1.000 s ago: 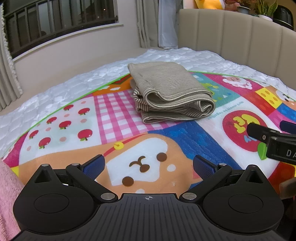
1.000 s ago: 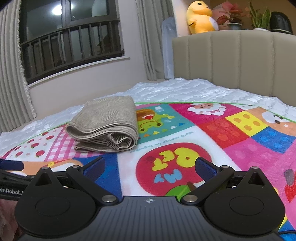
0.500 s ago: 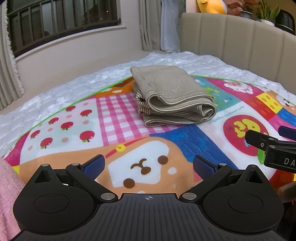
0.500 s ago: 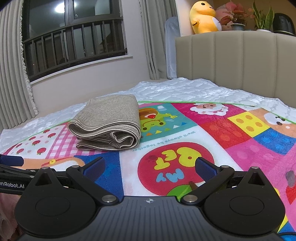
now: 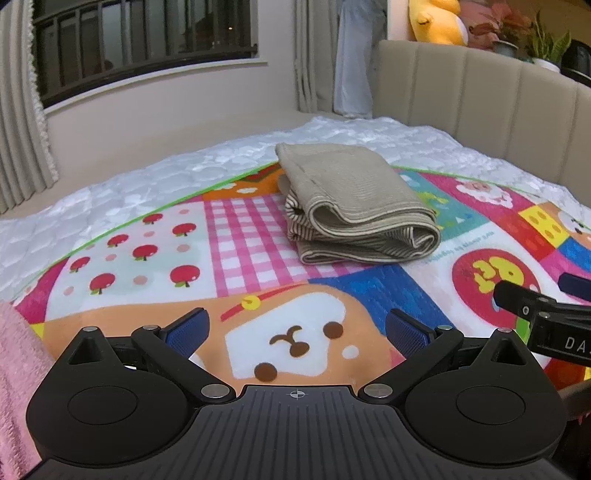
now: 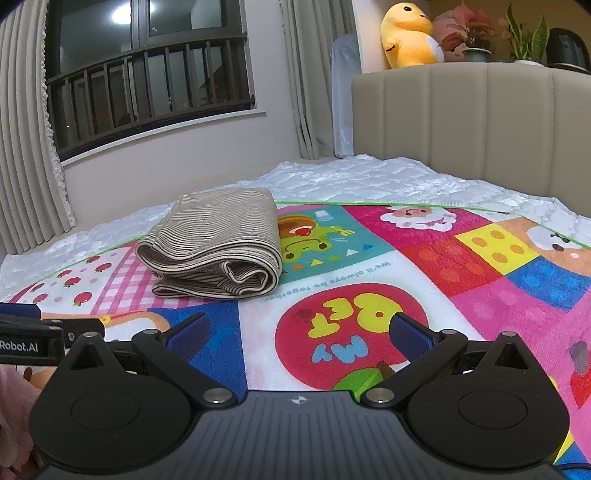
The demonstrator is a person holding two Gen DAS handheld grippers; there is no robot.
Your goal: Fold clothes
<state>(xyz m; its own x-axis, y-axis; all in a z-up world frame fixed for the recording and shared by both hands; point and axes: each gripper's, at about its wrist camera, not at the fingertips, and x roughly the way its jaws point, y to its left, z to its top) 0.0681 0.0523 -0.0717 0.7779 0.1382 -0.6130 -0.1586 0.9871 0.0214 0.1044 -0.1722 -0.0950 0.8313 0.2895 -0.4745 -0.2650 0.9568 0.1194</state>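
Note:
A beige striped garment [image 5: 354, 206] lies folded in a compact stack on the colourful play mat [image 5: 155, 243]; it also shows in the right wrist view [image 6: 218, 247]. My left gripper [image 5: 297, 328] is open and empty, held above the mat well short of the garment. My right gripper [image 6: 299, 330] is open and empty too, to the right of the left one and just as far back. The right gripper's tip shows at the right edge of the left wrist view [image 5: 532, 306]. A pink fabric [image 5: 14, 387] lies at the lower left, only partly in view.
The mat lies on a white quilted bed [image 6: 369, 181] with a beige padded headboard [image 6: 480, 122] at the back right. A yellow plush toy [image 6: 406, 35] and potted plants [image 6: 469, 37] stand on the ledge above it. A window with railings [image 6: 147, 85] and curtains are behind.
Both grippers have drawn back and tilted up a little, so the folded garment looks farther away. Both stayed open and empty. The garment has not moved.

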